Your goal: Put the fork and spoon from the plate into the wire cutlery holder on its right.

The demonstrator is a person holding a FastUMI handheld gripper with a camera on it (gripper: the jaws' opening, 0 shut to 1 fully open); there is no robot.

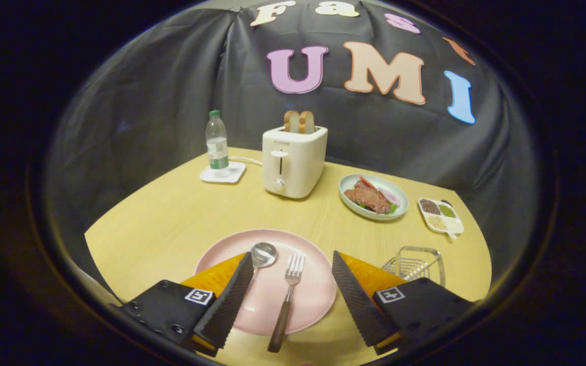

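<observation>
Your tool point(290, 282) gapes wide, holding nothing. Between its fingers, fork point(287, 300) and spoon point(261, 255) lie on the pink plate point(318, 284); the wire cutlery holder point(417, 263) stands just right. Toaster point(293, 160) branding is unreadable.

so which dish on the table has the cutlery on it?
The pink plate, between the open tool's fingers, holds the spoon and fork. The pale green plate holds food.

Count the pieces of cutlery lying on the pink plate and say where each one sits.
2. The spoon lies on the pink plate beside one finger of the open tongs, its handle hidden behind that finger. The fork lies between the fingers, handle overhanging the near rim.
</observation>
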